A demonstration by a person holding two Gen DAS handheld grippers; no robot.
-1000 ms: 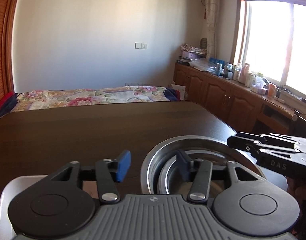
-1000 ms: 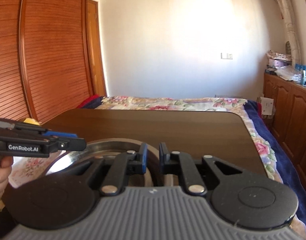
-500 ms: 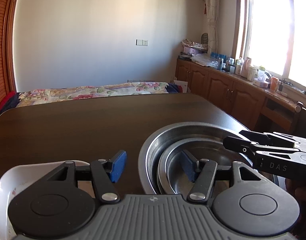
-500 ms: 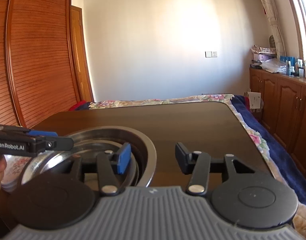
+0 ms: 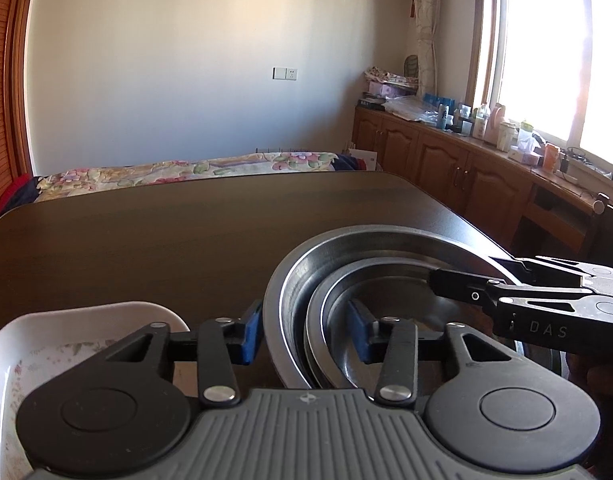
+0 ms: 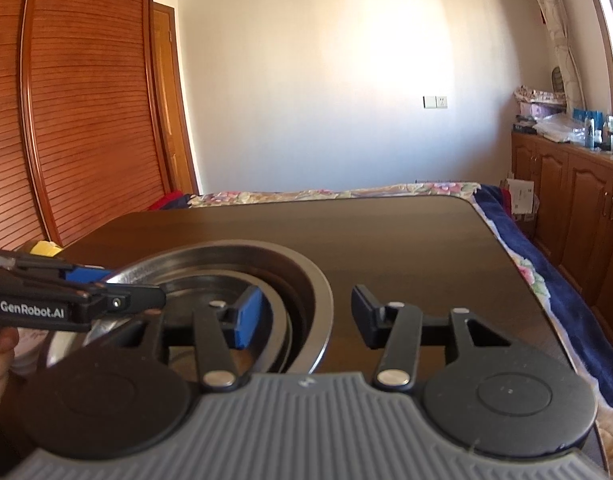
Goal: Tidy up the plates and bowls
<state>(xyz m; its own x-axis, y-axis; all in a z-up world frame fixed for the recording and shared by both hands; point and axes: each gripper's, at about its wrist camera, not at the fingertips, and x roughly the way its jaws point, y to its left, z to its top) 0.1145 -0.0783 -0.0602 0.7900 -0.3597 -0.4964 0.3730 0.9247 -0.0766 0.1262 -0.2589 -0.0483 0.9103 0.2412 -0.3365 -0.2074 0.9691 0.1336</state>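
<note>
The dark wooden desk (image 5: 154, 240) fills a sunlit bedroom's foreground, a flowered bed (image 5: 186, 170) past its far edge and wooden cabinets (image 5: 446, 164) beneath the window. By the near edge sits the large steel bowl (image 5: 378, 236) with smaller steel bowls (image 5: 386, 268) nested inside, a white dish (image 5: 86, 316) just left. The left gripper (image 5: 304, 330) straddles the bowl's left wall, jaws closing but not yet pressing; the right gripper (image 6: 306, 316) spans the right rim, jaws apart.
</note>
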